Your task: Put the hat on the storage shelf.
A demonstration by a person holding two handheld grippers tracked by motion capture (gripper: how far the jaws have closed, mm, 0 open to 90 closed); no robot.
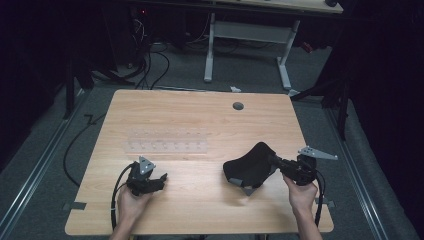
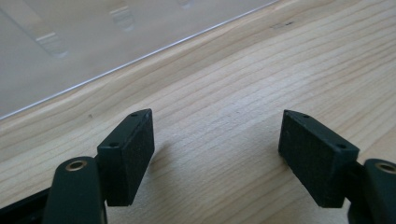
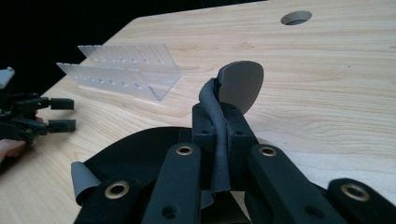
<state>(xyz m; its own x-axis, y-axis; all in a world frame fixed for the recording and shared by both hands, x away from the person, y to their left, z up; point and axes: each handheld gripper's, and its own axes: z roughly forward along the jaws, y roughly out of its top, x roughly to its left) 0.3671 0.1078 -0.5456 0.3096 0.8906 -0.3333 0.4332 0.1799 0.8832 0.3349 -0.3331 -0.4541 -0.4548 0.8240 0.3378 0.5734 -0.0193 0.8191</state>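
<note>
Here we have the right gripper [image 1: 278, 163] clamped on the rim of a black, floppy, rounded pad with a grey underside [image 1: 250, 169], holding it partly lifted near the right edge of the light wooden desk [image 1: 200, 107], toward the near side. In the right gripper view the jaws pinch a thin folded edge of the pad [image 3: 219, 140], and the rest hangs loose below and to the left. We judge that narrow bite to be the main risk: the soft material could creep out of the jaws as it is lifted or swung, and the pad would drop back onto the desk. Its drooping end may also drag on the wood and fold under itself.

Our left gripper [image 1: 159, 181] rests near the front-left part of the desk with its jaws wide apart and nothing between them. Just beyond it lies the clear ridged plastic rack [image 1: 166, 141]; a careless reach across could knock it out of place.
</note>
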